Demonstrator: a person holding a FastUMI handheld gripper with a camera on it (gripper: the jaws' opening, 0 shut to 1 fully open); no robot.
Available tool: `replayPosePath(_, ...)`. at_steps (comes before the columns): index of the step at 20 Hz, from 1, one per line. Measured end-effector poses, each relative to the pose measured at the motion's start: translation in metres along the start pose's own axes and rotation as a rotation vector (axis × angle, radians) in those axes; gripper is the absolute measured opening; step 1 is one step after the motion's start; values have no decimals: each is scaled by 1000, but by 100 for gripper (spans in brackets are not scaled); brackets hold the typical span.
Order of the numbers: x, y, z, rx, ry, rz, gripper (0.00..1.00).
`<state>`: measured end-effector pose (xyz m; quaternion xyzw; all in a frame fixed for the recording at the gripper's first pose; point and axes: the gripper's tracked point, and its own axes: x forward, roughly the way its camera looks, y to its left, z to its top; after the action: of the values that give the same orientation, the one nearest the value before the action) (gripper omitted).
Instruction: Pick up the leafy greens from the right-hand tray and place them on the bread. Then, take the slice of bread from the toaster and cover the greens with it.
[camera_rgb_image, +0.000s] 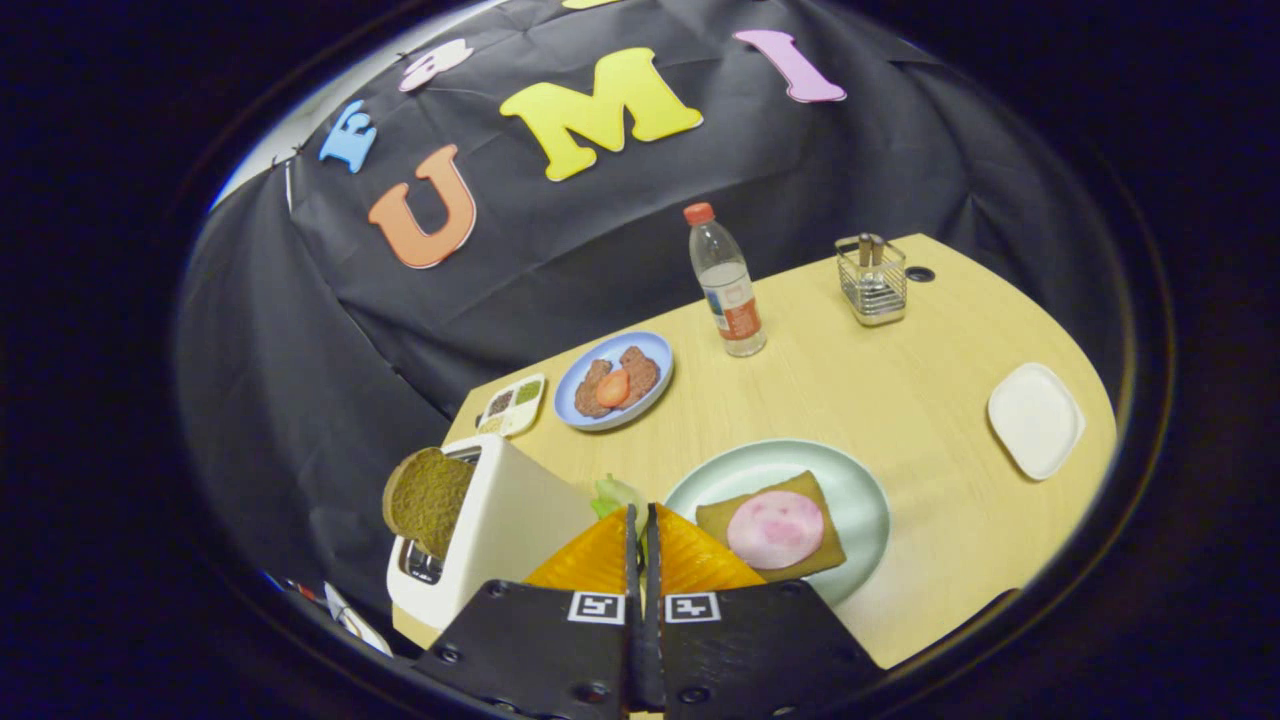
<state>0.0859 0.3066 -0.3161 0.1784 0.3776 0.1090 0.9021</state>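
While the tongs (641, 515) stand pressed together with a pale green leafy bunch (615, 494) peeking out just past their tips, apparently pinched between them, the step in hand looks to be carrying the greens over to the bread.

Farthest left, the white boxy toaster (500, 525) holds a round brown slice of bread (428, 497) sticking up from its slot; that one waits for later, so the tongs should pass clear of it.

Just right of the tips lies the pale green round plate (860, 490), carrying a square tan slice of bread (805, 490) with a pink round slice of meat (775, 528) on top. I judge the best move is a short, level swing rightward, keeping the squeeze firm so the leaves don't slip, then lowering until they hang over the meat before spreading the tips. Letting go too high could scatter the leaves onto the plate or the light wooden counter (900, 400).

Further right, the small white square dish (1035, 420) sits well apart and out of the way.
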Motion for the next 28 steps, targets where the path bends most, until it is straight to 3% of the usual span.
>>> replayPosePath(5,14,-44,1,-5,-4,-69,0)
replayPosePath(10,19,-74,8,-65,-24,-120,14)
replayPosePath(11,20,-80,9,-77,-24,-131,22)
replayPosePath(14,19,-91,14,-93,-32,-159,63)
replayPosePath(17,5,-96,28,-122,-72,-187,76)
replayPosePath(23,-61,-62,72,-271,-252,-213,96)
replayPosePath(28,-115,30,84,-405,-360,-112,96)
